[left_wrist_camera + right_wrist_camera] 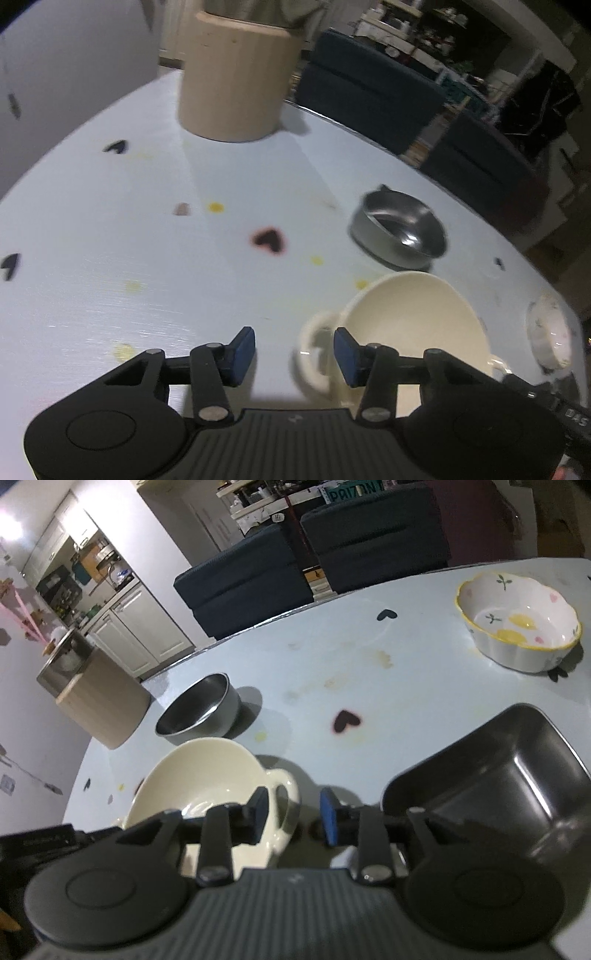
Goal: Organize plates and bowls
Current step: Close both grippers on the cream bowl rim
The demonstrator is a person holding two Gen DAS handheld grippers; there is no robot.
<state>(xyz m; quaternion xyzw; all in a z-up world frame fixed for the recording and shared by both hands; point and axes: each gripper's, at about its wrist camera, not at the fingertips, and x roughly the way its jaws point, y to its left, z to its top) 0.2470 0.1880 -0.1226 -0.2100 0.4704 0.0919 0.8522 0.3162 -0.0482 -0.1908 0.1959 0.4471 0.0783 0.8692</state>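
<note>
Flanking cream bowl [199, 775] handle: right tool [293, 814] released, jaws apart, nothing pinched | left tool [294, 354] released at the bowl's opposite handle, not gripping | cream bowl on desk [406, 672] | round steel bowl [199, 710] just behind it | square steel dish [498, 775] right | flowered bowl [517, 624] far right | wooden block [236, 77] far left.

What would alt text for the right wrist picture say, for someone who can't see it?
A handheld gripper with blue-padded fingers hovers open over a pale table, its left finger at the handle of a cream bowl. A square steel dish sits to the right, a round steel bowl and a flowered bowl farther back.
</note>
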